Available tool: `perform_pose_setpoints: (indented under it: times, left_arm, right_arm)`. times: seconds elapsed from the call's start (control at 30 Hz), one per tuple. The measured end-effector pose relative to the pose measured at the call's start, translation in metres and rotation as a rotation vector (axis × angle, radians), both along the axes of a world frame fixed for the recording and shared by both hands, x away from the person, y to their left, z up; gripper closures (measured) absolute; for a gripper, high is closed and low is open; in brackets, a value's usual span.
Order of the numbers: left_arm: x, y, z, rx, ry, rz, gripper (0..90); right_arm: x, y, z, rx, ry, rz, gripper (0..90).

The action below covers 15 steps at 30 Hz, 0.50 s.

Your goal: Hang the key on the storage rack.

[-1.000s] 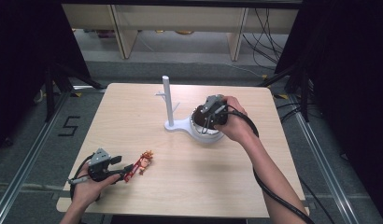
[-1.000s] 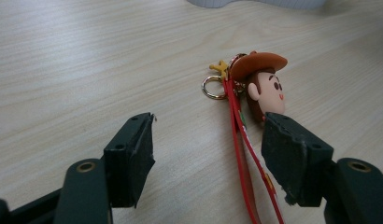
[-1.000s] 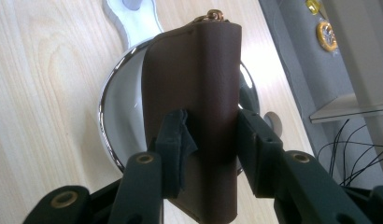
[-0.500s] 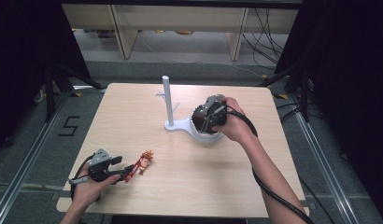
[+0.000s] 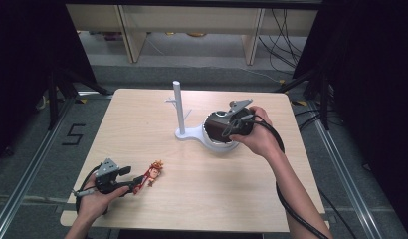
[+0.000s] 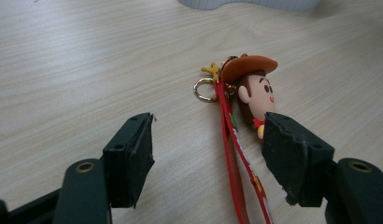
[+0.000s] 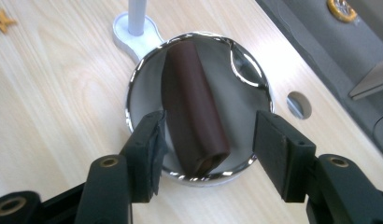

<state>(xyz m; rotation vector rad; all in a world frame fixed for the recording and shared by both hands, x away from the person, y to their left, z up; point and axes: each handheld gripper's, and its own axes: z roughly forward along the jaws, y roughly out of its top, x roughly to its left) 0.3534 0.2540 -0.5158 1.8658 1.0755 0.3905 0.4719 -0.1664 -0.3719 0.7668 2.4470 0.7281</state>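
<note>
A cowboy keychain figure [image 6: 255, 88] with a red strap [image 6: 231, 154] and a gold ring lies on the wooden table, near its front left [image 5: 153, 173]. My left gripper [image 6: 206, 158] rests low on the table [image 5: 137, 183], open, with the strap between its jaws and untouched. My right gripper [image 7: 208, 154] hangs over a chrome dish [image 7: 245, 93] at the foot of a white stand [image 5: 178, 107]. A brown roll-shaped piece [image 7: 192, 102] lies in the dish. The right jaws have just been opening and straddle the piece's near end without pressing on it.
The white stand's base [image 7: 133, 32] joins the dish and its post has short pegs. A round hole [image 7: 299, 105] is in the tabletop near the far edge. Cables trail from both grippers, and shelving stands beyond the table [image 5: 202, 179].
The right hand with its gripper has shifted slightly over the dish. The left hand and the keychain have stayed where they were.
</note>
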Motion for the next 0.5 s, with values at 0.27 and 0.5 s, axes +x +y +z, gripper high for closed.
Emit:
perform_pose_setpoints:
  times: [0.27, 0.5]
  left_arm:
    - [0.002, -0.005, 0.005, -0.013, -0.02, -0.009, 31.1]
    - [0.0, -0.012, 0.009, -0.034, -0.076, -0.001, 32.7]
  right_arm:
    - [-0.027, -0.023, -0.012, 0.144, 0.065, -0.083, 71.6]
    - [-0.042, -0.038, -0.021, 0.16, 0.096, -0.115, 82.3]
